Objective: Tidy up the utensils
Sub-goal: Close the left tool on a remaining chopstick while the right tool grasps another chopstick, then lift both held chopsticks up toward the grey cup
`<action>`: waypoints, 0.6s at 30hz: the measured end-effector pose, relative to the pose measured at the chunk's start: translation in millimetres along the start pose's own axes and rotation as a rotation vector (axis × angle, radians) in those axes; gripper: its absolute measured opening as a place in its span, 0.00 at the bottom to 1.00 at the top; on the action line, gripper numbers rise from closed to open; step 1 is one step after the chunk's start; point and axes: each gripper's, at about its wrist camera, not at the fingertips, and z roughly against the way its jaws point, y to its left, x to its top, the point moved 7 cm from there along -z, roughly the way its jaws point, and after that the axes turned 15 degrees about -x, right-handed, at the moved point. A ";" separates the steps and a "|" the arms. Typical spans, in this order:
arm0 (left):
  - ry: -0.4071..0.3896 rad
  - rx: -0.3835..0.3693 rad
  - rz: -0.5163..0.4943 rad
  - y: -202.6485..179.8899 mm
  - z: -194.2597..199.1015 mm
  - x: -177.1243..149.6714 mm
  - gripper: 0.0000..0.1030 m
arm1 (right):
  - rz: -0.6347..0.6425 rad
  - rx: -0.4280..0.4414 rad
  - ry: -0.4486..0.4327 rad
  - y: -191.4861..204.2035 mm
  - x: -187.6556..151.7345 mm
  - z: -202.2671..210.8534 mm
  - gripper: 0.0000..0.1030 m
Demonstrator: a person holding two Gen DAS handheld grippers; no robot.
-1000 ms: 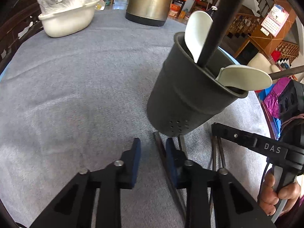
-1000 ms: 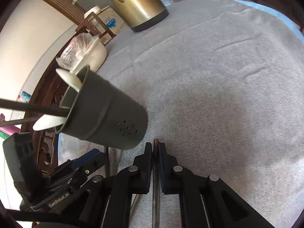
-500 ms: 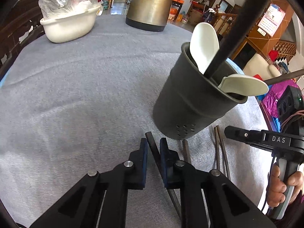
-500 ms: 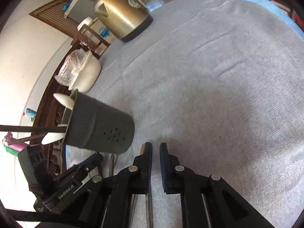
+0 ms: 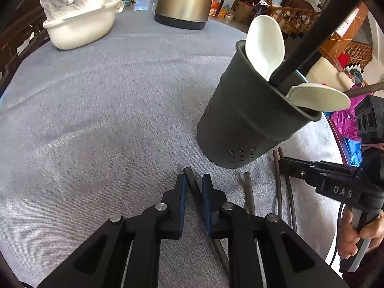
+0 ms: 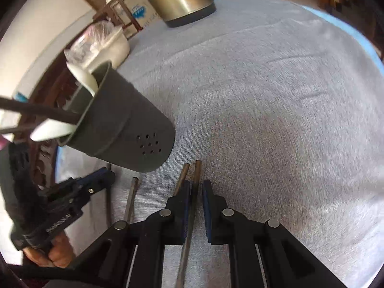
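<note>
Chopsticks lined up in front of the holder, a gripper poised over each

Left wrist view: the left gripper straddles a dark chopstick lying on the grey cloth surface just in front of the dark grey perforated utensil holder; its fingers stand narrowly apart, gaps showing on both sides, likely about to close. White plastic spoons already stand in the holder.
Right wrist view: the right gripper brackets a brown chopstick beside the holder, fingers slightly apart, one pad seemingly touching, not clamped. A twin chopstick lies just outside.
</note>
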 end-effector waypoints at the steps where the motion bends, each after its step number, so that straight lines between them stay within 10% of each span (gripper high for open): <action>1: -0.004 -0.001 0.000 -0.3 -1.0 0.1 0.14 | 0.025 -0.023 -0.009 3.5 1.3 -0.3 0.12; 18: -0.205 0.011 -0.031 -7.5 65.8 -2.3 0.09 | -0.119 0.118 -0.203 -29.0 11.2 48.5 0.07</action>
